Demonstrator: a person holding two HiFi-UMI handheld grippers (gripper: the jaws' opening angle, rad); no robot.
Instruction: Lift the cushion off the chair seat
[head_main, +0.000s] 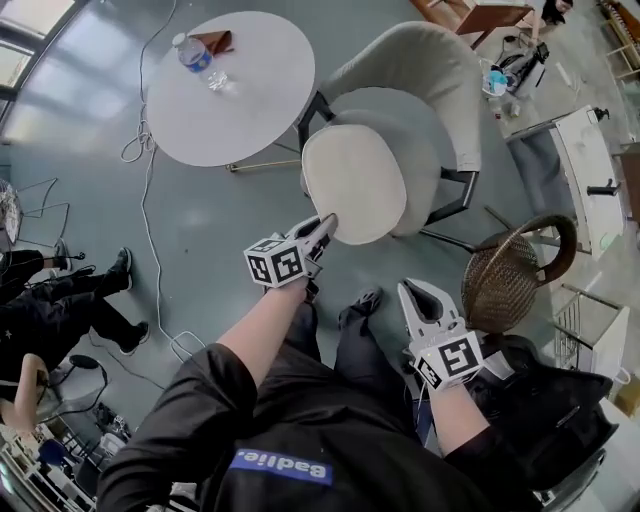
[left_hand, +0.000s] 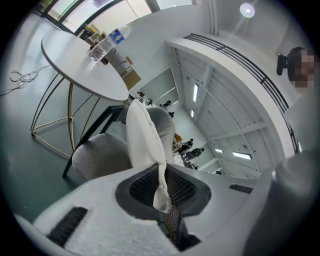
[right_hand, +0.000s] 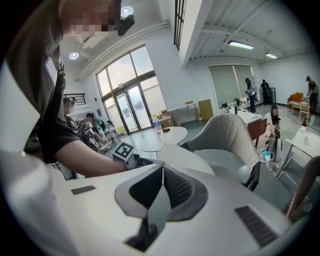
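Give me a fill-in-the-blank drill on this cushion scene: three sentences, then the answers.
1. Of the left gripper and the right gripper, only the ____ one holds the cushion.
2. The right gripper's jaws are shut on ____.
3. The table bearing the water bottle has a ____ top.

Missing words: left; nothing; round.
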